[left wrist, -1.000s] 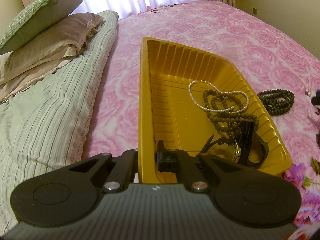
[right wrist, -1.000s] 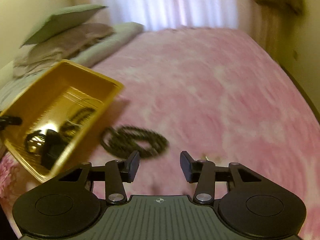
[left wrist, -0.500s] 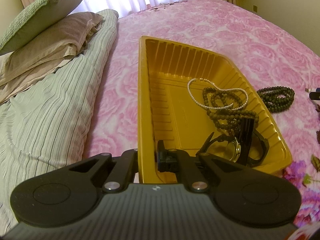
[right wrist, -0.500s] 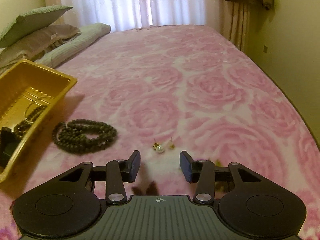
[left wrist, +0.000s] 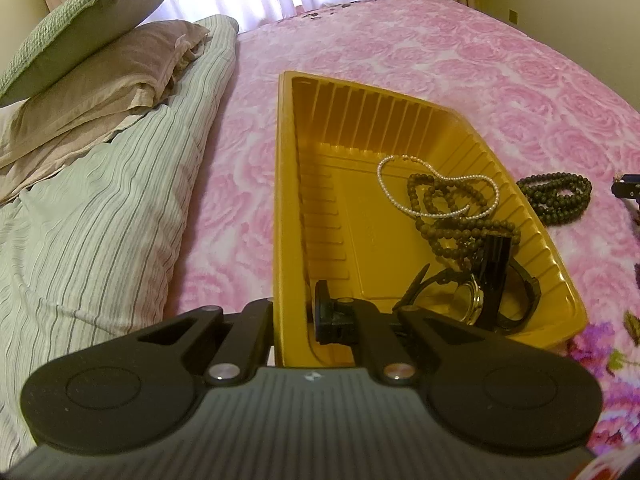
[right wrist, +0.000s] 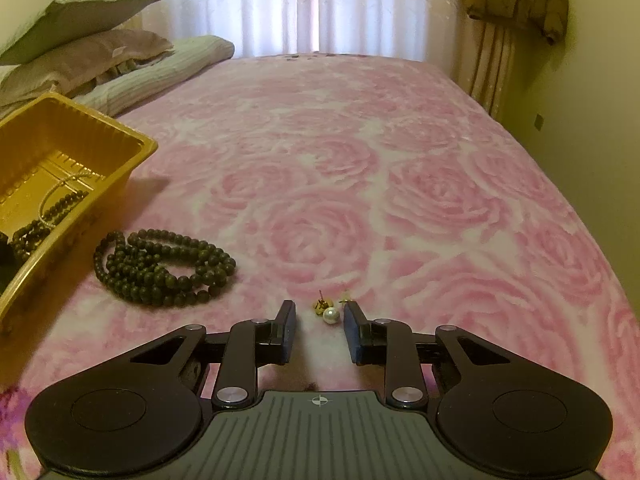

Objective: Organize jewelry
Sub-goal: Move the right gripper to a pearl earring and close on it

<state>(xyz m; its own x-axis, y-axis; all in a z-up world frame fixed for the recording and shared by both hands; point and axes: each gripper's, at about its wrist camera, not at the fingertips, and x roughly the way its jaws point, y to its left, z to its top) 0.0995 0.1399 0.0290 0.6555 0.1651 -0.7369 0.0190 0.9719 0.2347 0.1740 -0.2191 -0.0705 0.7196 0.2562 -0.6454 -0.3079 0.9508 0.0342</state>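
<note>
On the pink rose-patterned bed (right wrist: pixel 400 168), the right gripper (right wrist: pixel 320 316) sits low over the cover with its jaws apart; they have just been closing. Between its fingertips lies a pearl earring (right wrist: pixel 331 315), with a small gold stud piece (right wrist: pixel 320 305) just beside it at about 11 o'clock. Neither black pad touches the pearl; a bare strip of cover shows on each side of it. A second tiny gold piece (right wrist: pixel 345 300) lies at the tip of the right finger; whether they touch cannot be told.

At 9 o'clock from the earring, well apart from it, a coiled string of dark beads (right wrist: pixel 164 268) rests on the bed, just beside the long wall of the yellow plastic tray (right wrist: pixel 132 160).

From the left wrist view, the left gripper (left wrist: pixel 294 316) is clamped on the tray's near corner wall (left wrist: pixel 288 240), one finger outside and one inside. The tray sits on the bed with its far end toward 12 o'clock. Inside it, toward 2 o'clock from the gripper, lie a thin pearl necklace (left wrist: pixel 436 178) looped over a dark bead strand (left wrist: pixel 460 228), and nearer, at 3 o'clock, a black-strapped wristwatch (left wrist: pixel 476 300) with a gold-rimmed face.

At 9 to 11 o'clock of the tray, a striped green quilt (left wrist: pixel 100 220) is folded along the bed, with a beige pillow (left wrist: pixel 104 80) and a green pillow (left wrist: pixel 88 20) stacked on it. White curtains (right wrist: pixel 320 4) hang at 12 o'clock.
</note>
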